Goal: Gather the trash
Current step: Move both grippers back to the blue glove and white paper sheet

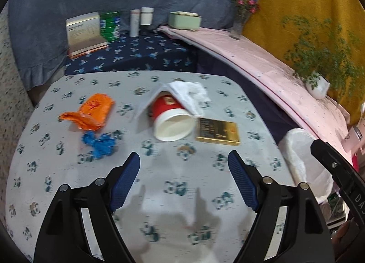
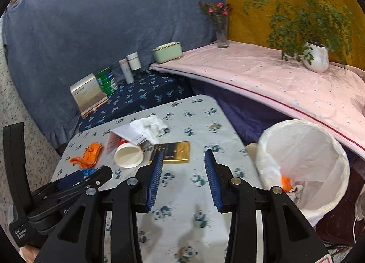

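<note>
Both the left tongs point(image 1: 183, 160) and right tongs point(image 2: 183, 155) hang released over the worktop point(image 1: 159, 194), near the tipped red cup point(image 1: 171, 119).

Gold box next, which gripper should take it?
Right, probably. The right gripper hangs open just short of the gold box, with the lined bin on its own side. The left gripper, also open, points at the fallen paper cup.

The pale grey cloth-covered tabletop point(image 1: 159, 194) carried a repeating teal panda print. On it lay a red paper cup with a white inside point(image 1: 171, 117), a crumpled orange wrapper point(image 1: 93, 112), a blue crumpled scrap point(image 1: 100, 144) and a flat gold box with dark lettering point(image 1: 217, 131). The round bin's plastic liner point(image 2: 303, 149) was white.
</note>
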